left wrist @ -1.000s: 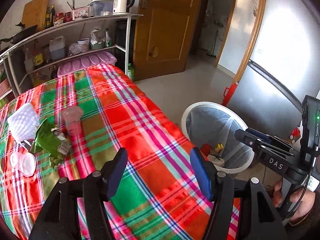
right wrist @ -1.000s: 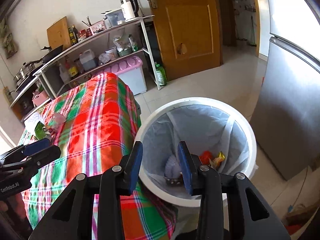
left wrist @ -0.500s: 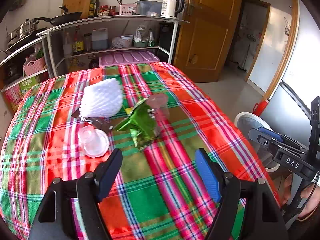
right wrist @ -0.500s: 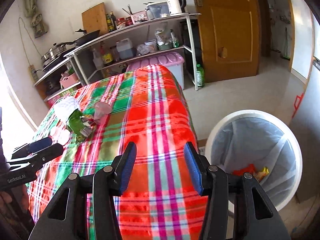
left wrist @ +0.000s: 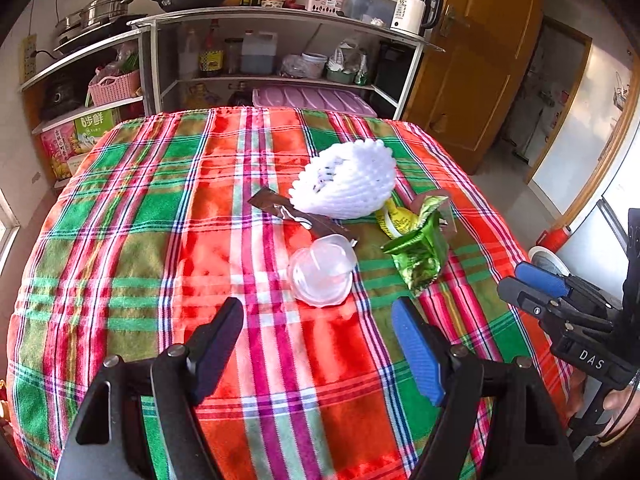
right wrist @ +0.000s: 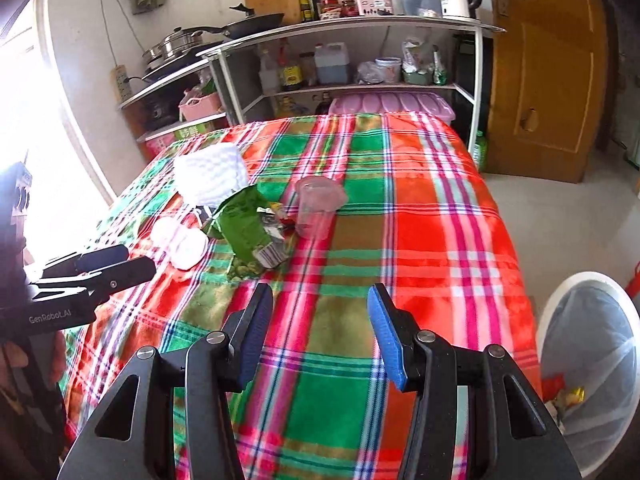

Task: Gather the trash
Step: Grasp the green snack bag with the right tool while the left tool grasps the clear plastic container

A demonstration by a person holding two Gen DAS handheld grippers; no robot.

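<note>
Both grippers, left gripper (left wrist: 318,350) and right gripper (right wrist: 320,334), gape empty, jaws having just widened. Ahead lies the trash: clear lid (left wrist: 322,270), green wrapper (right wrist: 248,228), foam net (left wrist: 346,188). Reaching for the next piece; each must advance and straddle one.

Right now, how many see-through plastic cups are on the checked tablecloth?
2. A clear plastic cup lies tipped over near the front of the pile, beside the green foil wrapper. A pinkish clear plastic cup stands upright behind that wrapper. More could hide under the white foam net.
</note>
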